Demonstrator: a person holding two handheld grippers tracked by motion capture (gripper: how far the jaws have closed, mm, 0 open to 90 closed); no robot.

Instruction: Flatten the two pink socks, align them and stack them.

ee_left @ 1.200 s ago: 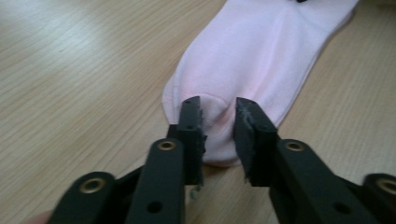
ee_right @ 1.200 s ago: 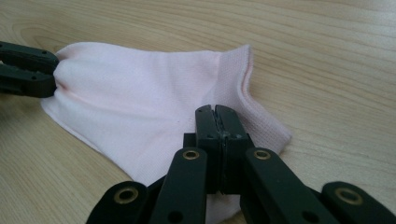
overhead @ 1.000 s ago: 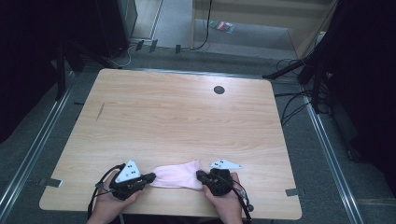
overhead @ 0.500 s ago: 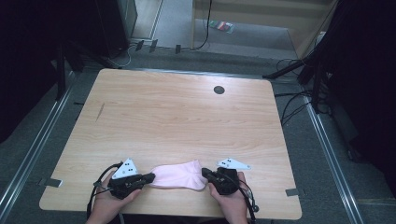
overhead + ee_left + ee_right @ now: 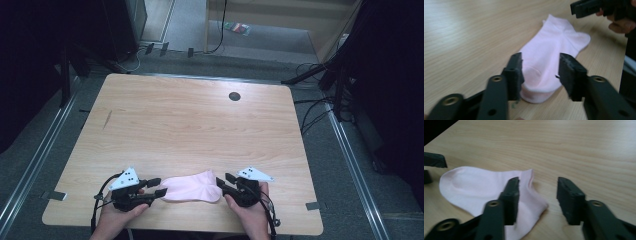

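A pale pink ankle sock (image 5: 192,187) lies flat near the front edge of the wooden table (image 5: 200,125). My left gripper (image 5: 158,186) sits at its left end and my right gripper (image 5: 224,181) at its right end. Both pairs of jaws have just been opening. In the left gripper view, the left gripper (image 5: 540,67) stands open with the sock's (image 5: 554,50) rounded end between its jaws, untouched by the pads. In the right gripper view, the right gripper (image 5: 537,188) stands open, with the sock's (image 5: 481,185) cuff end under its left jaw.
A small dark round hole (image 5: 234,96) sits at the table's far side. Bare wood stretches beyond the sock. Metal rails (image 5: 35,165) run along both sides of the table, and cables (image 5: 310,115) lie on the floor to the right.
Both grippers were shut at the sock's ends and now stand open. The sock has been let go and lies flat between them.
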